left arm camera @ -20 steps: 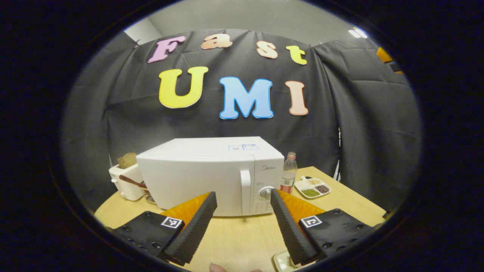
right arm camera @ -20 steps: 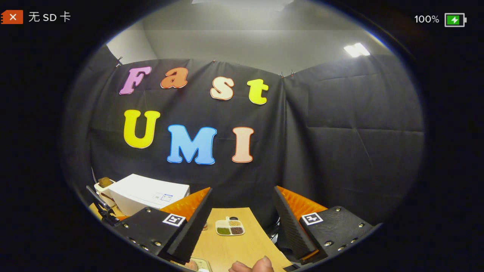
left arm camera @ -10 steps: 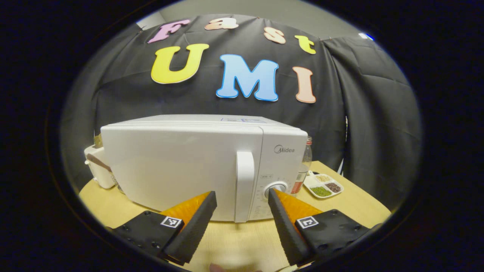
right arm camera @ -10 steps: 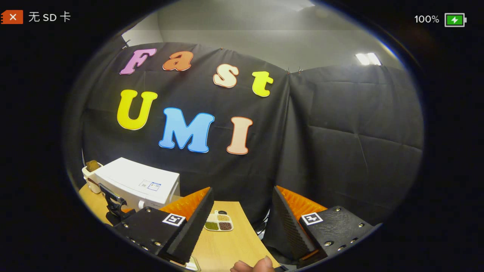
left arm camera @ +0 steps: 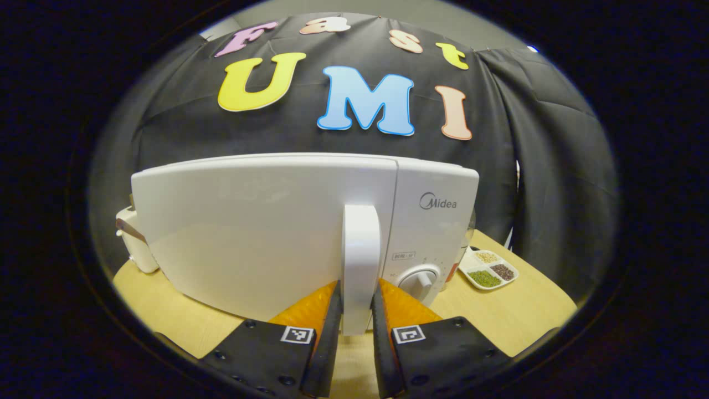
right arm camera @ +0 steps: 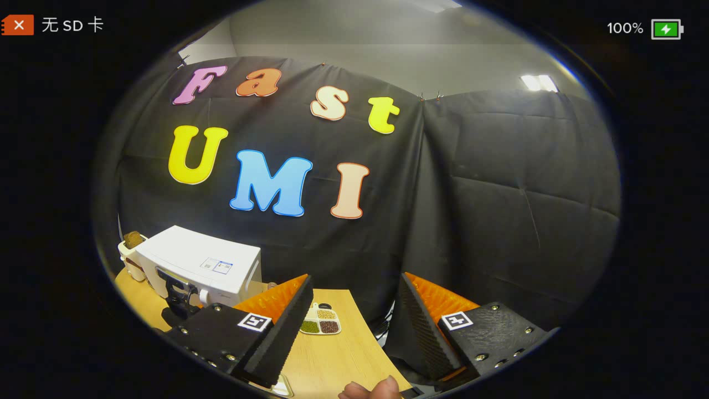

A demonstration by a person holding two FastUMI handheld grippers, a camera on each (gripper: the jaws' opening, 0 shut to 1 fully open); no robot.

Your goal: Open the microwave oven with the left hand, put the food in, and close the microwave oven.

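Left gripper clamps the microwave oven door handle, so opening is underway; next, I judge, a steady outward pull.

One microwave oven. One door handle. One dial. One toaster. One bottle. One divided dish, three compartments. Two grippers.

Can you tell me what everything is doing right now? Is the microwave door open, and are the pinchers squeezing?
microwave door: closed.
door handle: upright, between the left gripper's fingers.
left gripper: narrowed around the handle; contact unclear.
right gripper: open, holding nothing.
sectioned dish: on the table, filled with grains.
timer knob: setting unreadable.
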